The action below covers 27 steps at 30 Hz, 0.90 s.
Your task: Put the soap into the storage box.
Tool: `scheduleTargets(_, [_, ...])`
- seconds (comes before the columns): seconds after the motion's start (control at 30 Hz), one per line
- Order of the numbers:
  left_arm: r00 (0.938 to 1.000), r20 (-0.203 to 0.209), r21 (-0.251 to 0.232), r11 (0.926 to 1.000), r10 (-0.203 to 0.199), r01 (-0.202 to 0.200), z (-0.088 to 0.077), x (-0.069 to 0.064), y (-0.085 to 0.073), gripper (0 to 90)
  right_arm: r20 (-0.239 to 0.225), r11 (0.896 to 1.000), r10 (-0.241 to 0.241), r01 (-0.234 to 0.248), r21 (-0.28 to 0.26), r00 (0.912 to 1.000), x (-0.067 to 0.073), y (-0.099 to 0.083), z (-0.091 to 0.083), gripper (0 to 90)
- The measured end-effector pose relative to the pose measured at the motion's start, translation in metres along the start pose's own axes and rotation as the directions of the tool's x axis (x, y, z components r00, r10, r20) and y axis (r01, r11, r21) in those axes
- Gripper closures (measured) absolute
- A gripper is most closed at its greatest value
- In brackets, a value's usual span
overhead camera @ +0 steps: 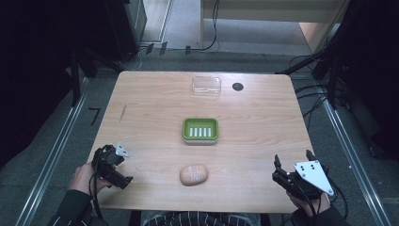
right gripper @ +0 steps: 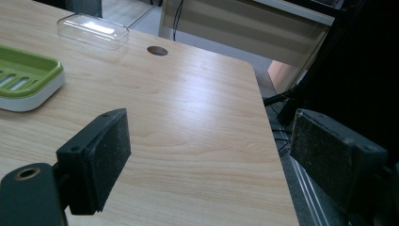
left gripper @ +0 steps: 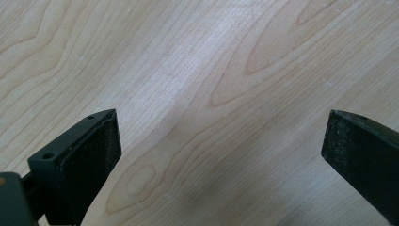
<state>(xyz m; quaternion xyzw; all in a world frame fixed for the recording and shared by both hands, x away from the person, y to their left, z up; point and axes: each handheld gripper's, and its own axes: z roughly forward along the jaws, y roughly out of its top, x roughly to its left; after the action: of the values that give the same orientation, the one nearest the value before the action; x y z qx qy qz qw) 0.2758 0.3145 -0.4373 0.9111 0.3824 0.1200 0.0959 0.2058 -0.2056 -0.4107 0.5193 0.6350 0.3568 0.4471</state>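
A tan, oval bar of soap [overhead camera: 193, 174] lies flat on the light wooden bench [overhead camera: 141, 122] near its front edge, about midway between the two grippers. Its long axis runs roughly left to right, with the right end tipped slightly toward the far side. Just beyond it, at the bench's middle, sits a green rectangular soap dish with a white base and slotted floor [overhead camera: 201, 130], long side left to right. Farther back, near the far edge, rests a clear plastic rectangular lid [overhead camera: 206, 86], with a small dark round hole [overhead camera: 237, 86] in the bench just to its right.

The left gripper [overhead camera: 113, 165] hovers over the front left corner; its jaws stand wide apart over bare wood, holding nothing. The right gripper [overhead camera: 292, 165] is at the front right corner, jaws likewise spread wide and empty, touching nothing.
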Motion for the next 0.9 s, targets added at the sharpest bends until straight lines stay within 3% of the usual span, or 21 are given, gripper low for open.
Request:
scheduleTargets(0.5, [0.9998, 0.011, 0.012, 0.9998, 0.017, -0.017, 0.0008, -0.0028, 0.0048, 0.0, -0.004, 1.000, 0.004, -0.004, 0.011, 1.0000, -0.0001, -0.0001, 0.0028, 13.6])
scheduleTargets(0.9, [0.9989, 0.019, -0.007, 0.9991, 0.043, -0.043, -0.0018, -0.0084, 0.0067, 0.0, -0.008, 1.000, 0.001, -0.001, 0.002, 1.0000, 0.0025, 0.0022, 0.0038, 13.6])
